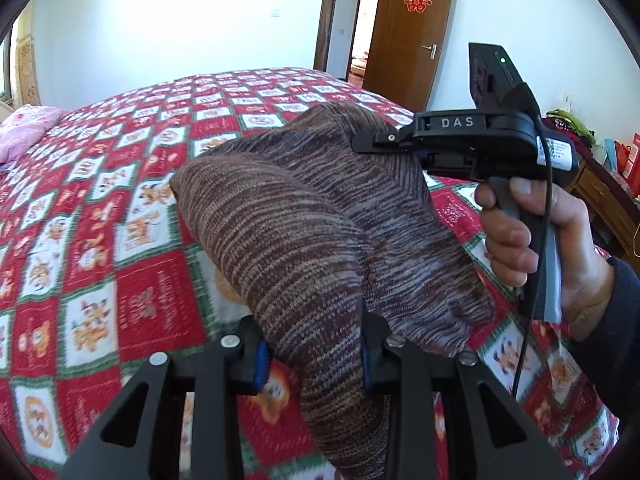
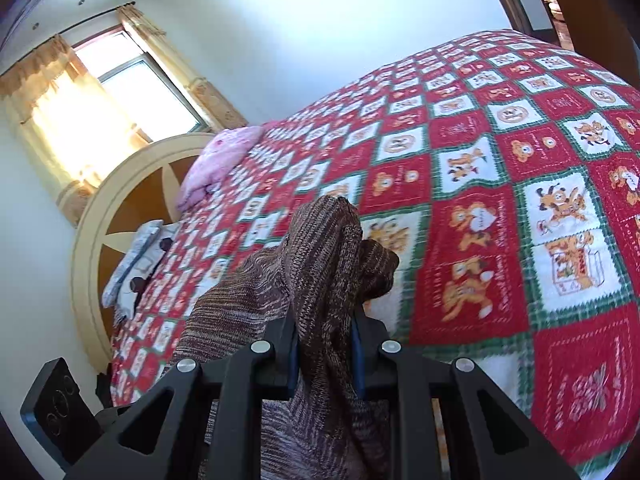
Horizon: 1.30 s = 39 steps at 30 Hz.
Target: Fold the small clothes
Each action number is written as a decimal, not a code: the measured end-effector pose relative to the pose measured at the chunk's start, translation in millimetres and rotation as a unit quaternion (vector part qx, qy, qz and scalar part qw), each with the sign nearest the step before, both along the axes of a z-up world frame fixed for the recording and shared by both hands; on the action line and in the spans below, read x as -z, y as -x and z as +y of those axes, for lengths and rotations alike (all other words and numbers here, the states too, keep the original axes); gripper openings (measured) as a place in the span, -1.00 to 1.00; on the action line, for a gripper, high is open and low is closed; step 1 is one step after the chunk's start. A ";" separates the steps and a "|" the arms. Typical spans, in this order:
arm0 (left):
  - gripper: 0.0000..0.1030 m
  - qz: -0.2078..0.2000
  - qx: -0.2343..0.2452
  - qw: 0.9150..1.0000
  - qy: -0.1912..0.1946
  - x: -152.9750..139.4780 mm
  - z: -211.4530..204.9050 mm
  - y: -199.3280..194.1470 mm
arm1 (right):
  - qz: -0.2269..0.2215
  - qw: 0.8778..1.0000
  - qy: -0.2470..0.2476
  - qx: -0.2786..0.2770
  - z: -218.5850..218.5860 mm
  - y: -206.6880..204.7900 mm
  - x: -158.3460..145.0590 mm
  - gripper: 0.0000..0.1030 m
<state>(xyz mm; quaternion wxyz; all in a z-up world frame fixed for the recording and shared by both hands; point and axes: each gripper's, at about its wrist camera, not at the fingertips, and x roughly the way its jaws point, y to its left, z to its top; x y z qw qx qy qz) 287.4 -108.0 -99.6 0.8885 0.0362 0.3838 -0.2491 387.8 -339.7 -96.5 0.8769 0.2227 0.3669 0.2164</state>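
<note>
A brown striped knit garment [image 1: 288, 224] hangs bunched above the red patchwork bedspread [image 1: 120, 184]. My left gripper [image 1: 312, 360] is shut on one bunched edge of it, cloth filling the gap between the blue pads. In the left wrist view the right gripper [image 1: 372, 142], held by a hand [image 1: 532, 240], pinches the garment's upper far edge. From the right wrist, the right gripper [image 2: 324, 356] is shut on a thick fold of the knit garment [image 2: 324, 264], which rises past its fingers and droops to the left.
The bedspread [image 2: 500, 200] covers a wide bed. A pink pillow [image 2: 220, 160] and a patterned pillow [image 2: 136, 264] lie by the round headboard [image 2: 100, 216]. An open wooden door [image 1: 412, 36] and a cluttered wooden cabinet [image 1: 600, 192] stand beyond the bed.
</note>
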 end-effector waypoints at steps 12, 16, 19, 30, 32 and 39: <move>-0.33 -0.014 -0.033 0.999 -0.008 -11.9 56.0 44.2 | -0.011 0.998 -0.015 -0.053 64.7 35.2 -9.1 -0.60; -0.33 -0.023 -0.050 0.998 -0.008 -15.9 74.2 58.1 | -0.014 0.997 -0.021 -0.071 91.8 39.3 -12.9 -0.60; -0.33 -0.028 -0.066 0.997 -0.004 -18.6 91.4 66.1 | -0.017 0.996 -0.023 -0.087 114.0 40.9 -16.7 -0.60; -0.34 -0.029 -0.118 0.993 0.004 -18.0 141.2 82.0 | -0.012 0.991 -0.031 -0.132 183.4 38.4 -14.6 -0.60; -0.34 -0.029 -0.126 0.992 0.006 -17.8 149.6 84.6 | -0.011 0.990 -0.032 -0.137 192.6 37.5 -14.2 -0.60; -0.34 -0.036 -0.142 0.989 -0.005 -20.8 169.3 97.2 | -0.013 0.986 -0.032 -0.162 228.7 36.2 -20.9 -0.60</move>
